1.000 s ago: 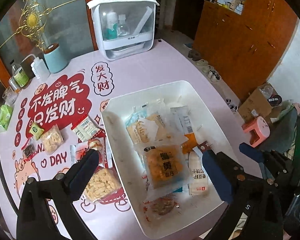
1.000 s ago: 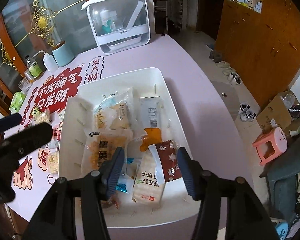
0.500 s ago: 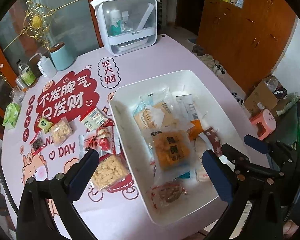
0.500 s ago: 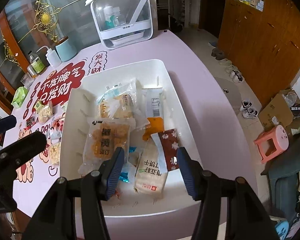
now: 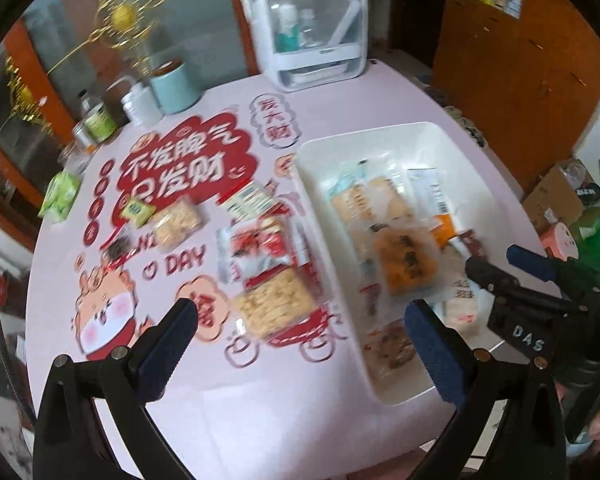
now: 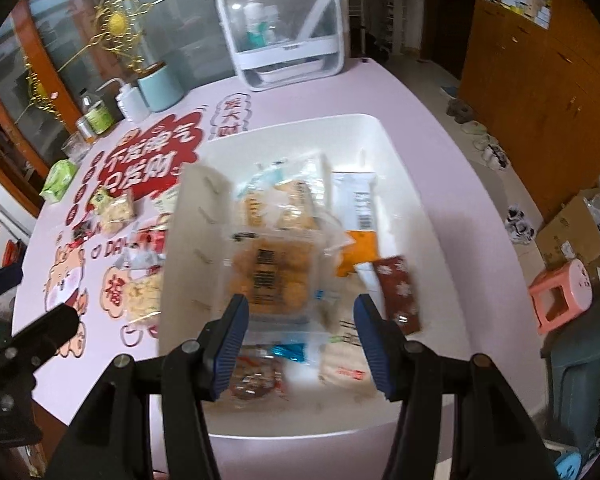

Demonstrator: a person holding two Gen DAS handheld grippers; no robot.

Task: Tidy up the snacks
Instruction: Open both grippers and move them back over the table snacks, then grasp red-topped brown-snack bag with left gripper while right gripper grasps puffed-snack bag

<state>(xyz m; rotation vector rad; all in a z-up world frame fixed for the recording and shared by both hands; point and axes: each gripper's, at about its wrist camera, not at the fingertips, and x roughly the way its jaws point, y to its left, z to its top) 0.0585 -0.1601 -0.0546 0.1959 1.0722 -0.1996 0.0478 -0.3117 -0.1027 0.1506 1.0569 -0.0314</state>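
Note:
A white bin [image 5: 440,136] [image 6: 404,168] on the pink table holds several snack packs, with an orange cracker pack [image 5: 406,266] [image 6: 274,276] on top. Loose snacks lie left of the bin: a clear pack of pale crackers [image 5: 274,306], a red-and-white pack [image 5: 256,256], a smaller cracker pack [image 5: 178,222] and a small green pack [image 5: 138,210]. My left gripper [image 5: 300,344] is open and empty, above the table near the pale cracker pack. My right gripper [image 6: 298,338] is open and empty, above the bin's near end.
A white lidded storage box [image 5: 306,28] stands at the table's far edge. A teal cup [image 5: 174,88], a white squeeze bottle [image 5: 138,106], small jars [image 5: 96,126] and a green tissue pack [image 5: 60,198] line the far left. Wooden cabinets [image 6: 540,80] stand to the right.
My left gripper has moved left, from over the bin to over the loose snacks on the table. My right gripper has edged slightly closer to the bin. Both stay open.

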